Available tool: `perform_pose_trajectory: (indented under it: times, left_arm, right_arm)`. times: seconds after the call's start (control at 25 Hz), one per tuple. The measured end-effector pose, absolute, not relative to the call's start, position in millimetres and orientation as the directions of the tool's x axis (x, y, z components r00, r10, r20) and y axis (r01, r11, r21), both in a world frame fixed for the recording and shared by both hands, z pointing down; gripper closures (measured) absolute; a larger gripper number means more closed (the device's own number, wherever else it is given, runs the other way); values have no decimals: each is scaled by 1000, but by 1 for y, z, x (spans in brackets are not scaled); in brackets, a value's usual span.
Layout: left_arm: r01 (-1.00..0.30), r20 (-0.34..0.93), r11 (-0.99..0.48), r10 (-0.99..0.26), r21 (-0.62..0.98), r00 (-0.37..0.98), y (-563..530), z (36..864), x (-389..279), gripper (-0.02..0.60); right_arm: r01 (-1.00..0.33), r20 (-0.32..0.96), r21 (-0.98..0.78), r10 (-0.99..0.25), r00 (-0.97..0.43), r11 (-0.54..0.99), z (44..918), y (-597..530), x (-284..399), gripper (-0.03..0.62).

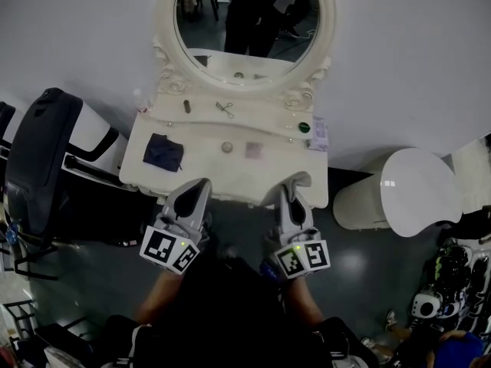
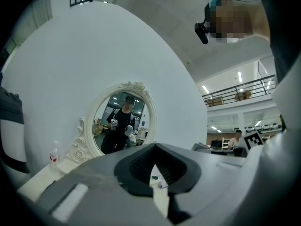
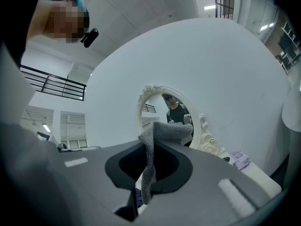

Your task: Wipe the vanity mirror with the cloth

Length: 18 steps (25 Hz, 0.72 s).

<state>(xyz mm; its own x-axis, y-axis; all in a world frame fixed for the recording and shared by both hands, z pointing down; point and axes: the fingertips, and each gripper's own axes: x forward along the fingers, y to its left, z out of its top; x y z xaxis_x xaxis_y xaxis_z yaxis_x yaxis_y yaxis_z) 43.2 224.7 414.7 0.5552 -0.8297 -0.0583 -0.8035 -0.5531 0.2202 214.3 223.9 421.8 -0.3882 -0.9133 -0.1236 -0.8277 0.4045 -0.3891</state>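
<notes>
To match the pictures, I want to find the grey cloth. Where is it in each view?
Head view: grey cloth at the right gripper's tip, lower centre.
Left gripper view: not in it.
Right gripper view: centre, between the jaws.
Shared landmark: the oval mirror.

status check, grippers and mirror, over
Left gripper shut, empty. Right gripper shut on grey knit cloth. Oval white-framed vanity mirror ahead, cloth not yet on it. Dark blue rag on white vanity top; nothing blocks the glass.
</notes>
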Motion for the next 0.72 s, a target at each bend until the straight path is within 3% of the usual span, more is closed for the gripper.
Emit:
perform_pose_trajectory:
  times: [0.72]
  left_arm:
    - [-773, -89, -586, -807, 245, 584, 109, 412, 14, 580]
  right_arm:
    - [-847, -119, -374, -925, -360, 378, 418, 116, 180, 577]
